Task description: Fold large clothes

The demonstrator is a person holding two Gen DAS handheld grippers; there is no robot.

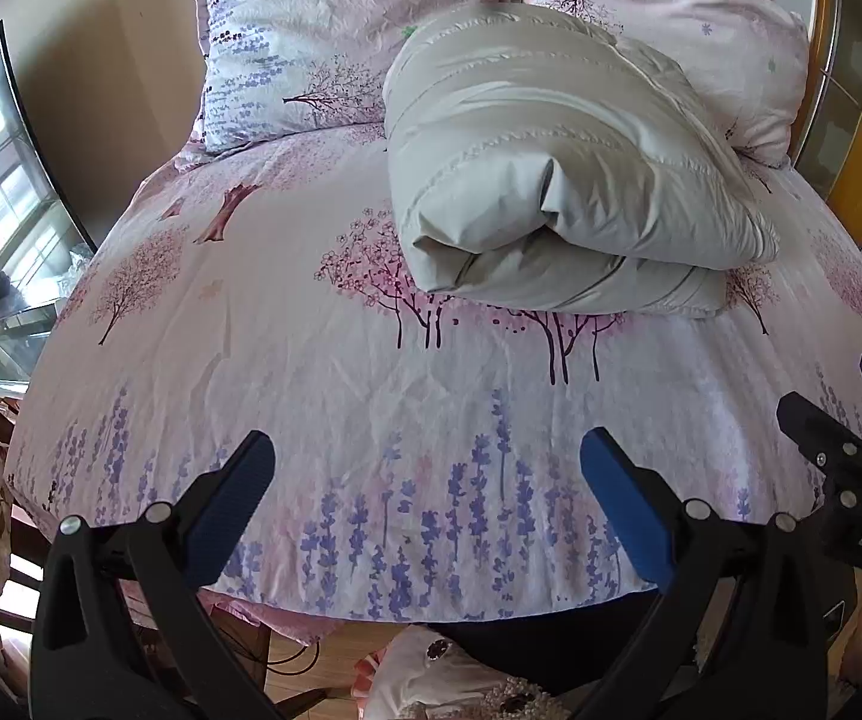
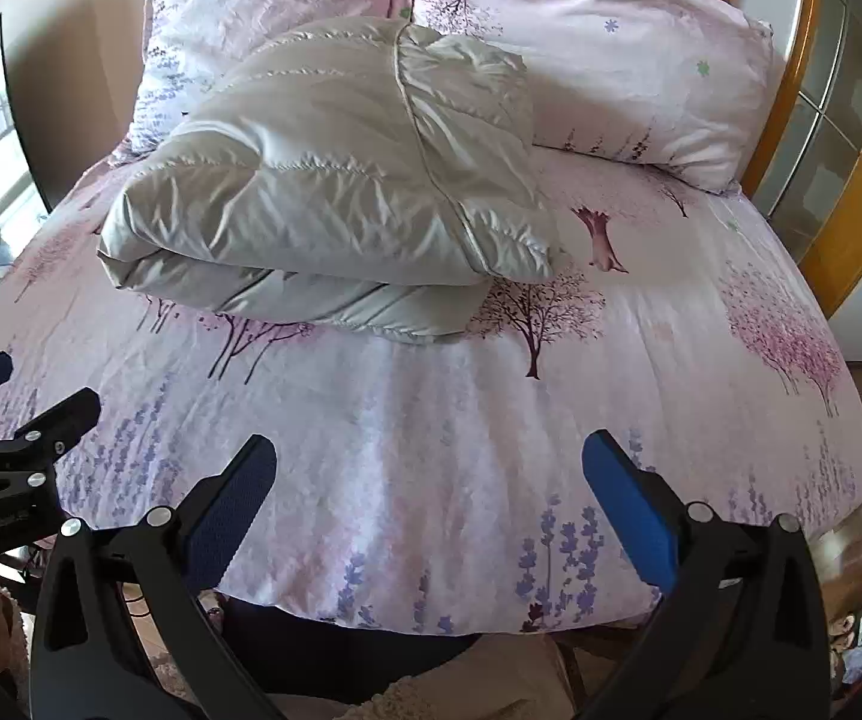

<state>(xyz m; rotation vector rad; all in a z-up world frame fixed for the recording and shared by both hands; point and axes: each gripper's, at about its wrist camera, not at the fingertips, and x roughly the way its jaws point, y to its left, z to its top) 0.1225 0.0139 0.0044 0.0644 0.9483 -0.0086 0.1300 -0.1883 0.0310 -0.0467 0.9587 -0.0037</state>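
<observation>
A pale grey puffer jacket (image 1: 556, 180) lies folded into a thick bundle on the bed, toward the pillows; it also shows in the right wrist view (image 2: 335, 192). My left gripper (image 1: 428, 462) is open and empty, held above the near edge of the bed, well short of the jacket. My right gripper (image 2: 428, 468) is open and empty too, beside the left one over the same edge. The right gripper's fingers (image 1: 814, 420) show at the right of the left wrist view. The left gripper's fingers (image 2: 59, 414) show at the left of the right wrist view.
The bed has a pink floral sheet (image 1: 323, 360) with trees and purple flowers. Two matching pillows (image 1: 335, 36) (image 2: 628, 60) lean at the head. A wooden-framed glass door (image 2: 838, 138) stands at right, a TV screen (image 1: 5, 180) at left. Soft toys (image 1: 460, 678) lie on the floor below.
</observation>
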